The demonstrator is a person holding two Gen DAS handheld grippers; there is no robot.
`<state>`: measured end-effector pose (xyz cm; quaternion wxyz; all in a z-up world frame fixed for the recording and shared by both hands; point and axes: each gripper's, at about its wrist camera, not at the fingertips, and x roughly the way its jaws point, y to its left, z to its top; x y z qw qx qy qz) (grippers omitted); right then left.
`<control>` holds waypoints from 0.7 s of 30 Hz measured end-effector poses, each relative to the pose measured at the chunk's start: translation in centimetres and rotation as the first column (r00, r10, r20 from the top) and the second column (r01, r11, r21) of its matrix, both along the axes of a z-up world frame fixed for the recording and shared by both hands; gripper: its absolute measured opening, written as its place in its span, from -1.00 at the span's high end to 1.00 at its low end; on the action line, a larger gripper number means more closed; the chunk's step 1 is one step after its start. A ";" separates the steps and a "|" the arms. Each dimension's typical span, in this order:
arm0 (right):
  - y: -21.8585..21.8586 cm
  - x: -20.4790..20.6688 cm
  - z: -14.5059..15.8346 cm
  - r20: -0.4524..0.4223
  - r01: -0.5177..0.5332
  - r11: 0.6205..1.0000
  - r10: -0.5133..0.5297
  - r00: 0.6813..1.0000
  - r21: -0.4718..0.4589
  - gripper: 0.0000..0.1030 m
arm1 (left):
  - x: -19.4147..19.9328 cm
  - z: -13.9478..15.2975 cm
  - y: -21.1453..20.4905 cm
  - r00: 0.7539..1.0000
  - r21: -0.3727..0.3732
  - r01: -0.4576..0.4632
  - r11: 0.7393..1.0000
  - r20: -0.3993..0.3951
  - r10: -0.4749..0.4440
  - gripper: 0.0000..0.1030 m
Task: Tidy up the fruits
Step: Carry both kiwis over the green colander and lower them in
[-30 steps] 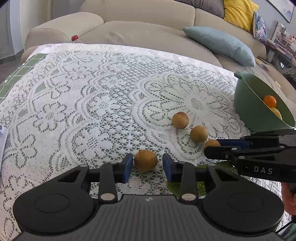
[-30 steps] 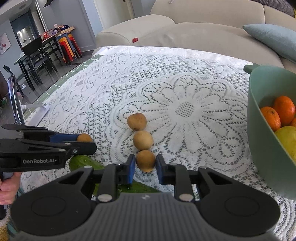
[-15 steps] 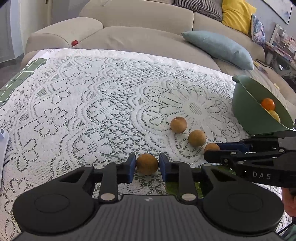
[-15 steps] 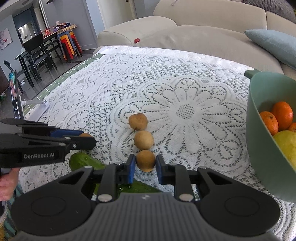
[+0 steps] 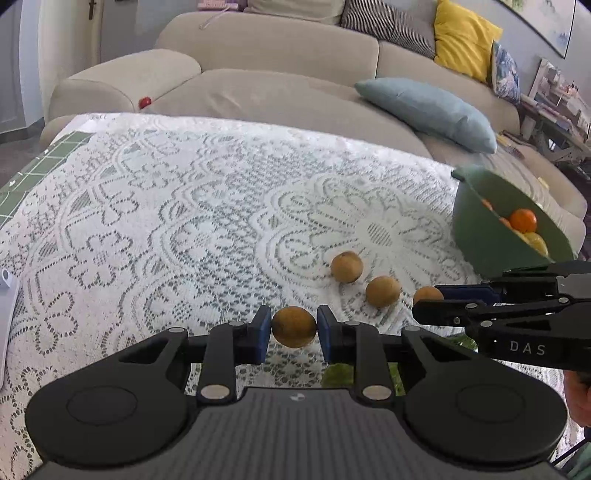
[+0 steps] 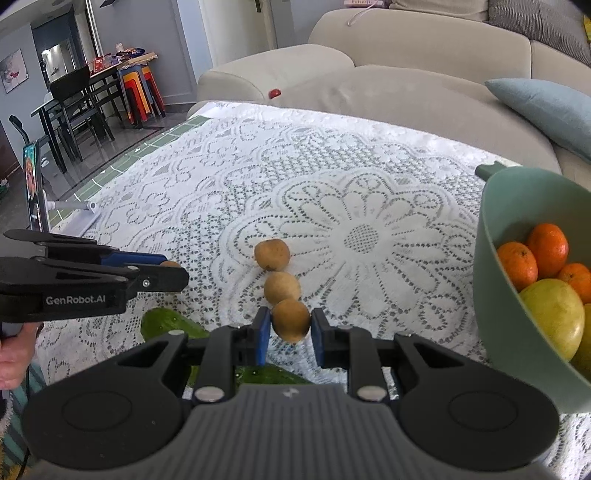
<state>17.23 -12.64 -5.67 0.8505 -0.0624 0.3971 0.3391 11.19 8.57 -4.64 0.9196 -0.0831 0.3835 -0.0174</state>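
1. The left gripper (image 5: 294, 328) clamps a brown fruit (image 5: 294, 326), low centre of its view.
2. The right gripper (image 6: 290, 325) pinches another fruit (image 6: 290, 319).
3. Lift both straight up, then carry them to the green bowl (image 6: 491, 251), right edge.

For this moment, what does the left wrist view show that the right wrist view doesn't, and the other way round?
Only the left wrist view: the yellow cushion and striped cushion on the sofa back.

Only the right wrist view: the dark dining table, a phone on a stand and a green cucumber.

Both: the white lace tablecloth, green bowl of citrus, two loose brown round fruits, and each gripper shut on another such fruit.
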 end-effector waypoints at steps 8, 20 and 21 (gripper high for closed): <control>-1.2 -0.2 1.5 0.053 0.007 1.000 -0.008 0.999 0.019 0.62 | -0.5 1.0 -0.8 0.996 0.001 0.051 0.999 0.075 -0.051 0.43; -3.3 -0.4 3.8 0.152 0.031 0.999 -0.036 0.988 0.034 0.62 | -0.3 2.2 -3.1 0.983 0.008 0.117 0.993 0.144 -0.117 0.43; -3.5 -0.3 4.0 0.158 0.037 0.999 -0.043 0.987 0.036 0.62 | -0.3 2.4 -3.4 0.982 0.003 0.121 0.993 0.146 -0.120 0.43</control>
